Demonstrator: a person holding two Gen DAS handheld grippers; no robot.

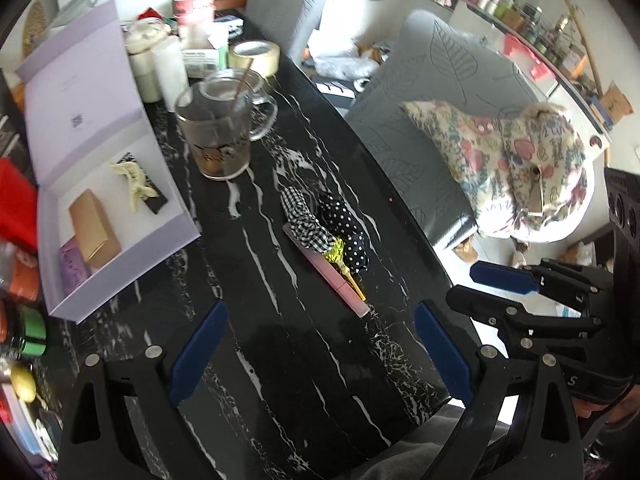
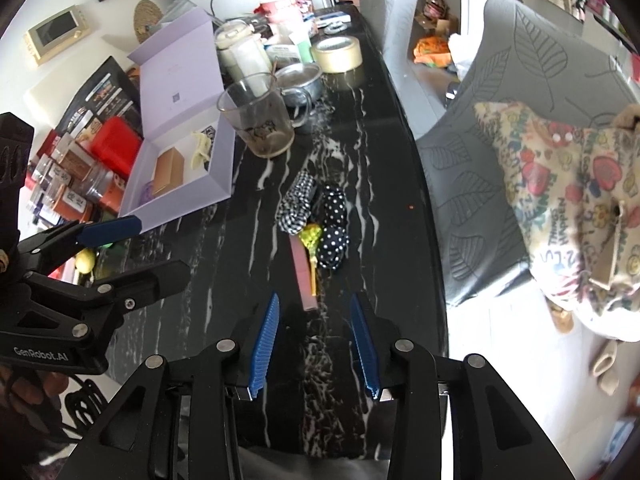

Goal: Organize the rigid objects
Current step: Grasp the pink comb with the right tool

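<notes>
A pink flat bar (image 1: 332, 278) (image 2: 303, 276) lies on the black marble table (image 1: 280, 360) (image 2: 384, 160), with a yellow-green clip (image 1: 340, 256) (image 2: 311, 240), a checked scrunchie (image 1: 304, 220) (image 2: 296, 204) and a dotted scrunchie (image 1: 348, 228) (image 2: 335, 224) beside it. An open lilac box (image 1: 100, 168) (image 2: 180, 136) to the left holds a tan carton (image 1: 94, 232) (image 2: 170, 172) and a cream hair claw (image 1: 134, 184) (image 2: 200, 148). My left gripper (image 1: 320, 352) is open and empty, short of the bar. My right gripper (image 2: 316, 344) is open and empty, just before the bar's near end.
A glass mug (image 1: 224, 128) (image 2: 264, 116) with a stick stands behind the scrunchies. A tape roll (image 1: 254, 56) (image 2: 338, 54), jars and tins crowd the far and left side. A grey chair (image 1: 432, 120) with a patterned bag (image 1: 520, 168) stands right of the table.
</notes>
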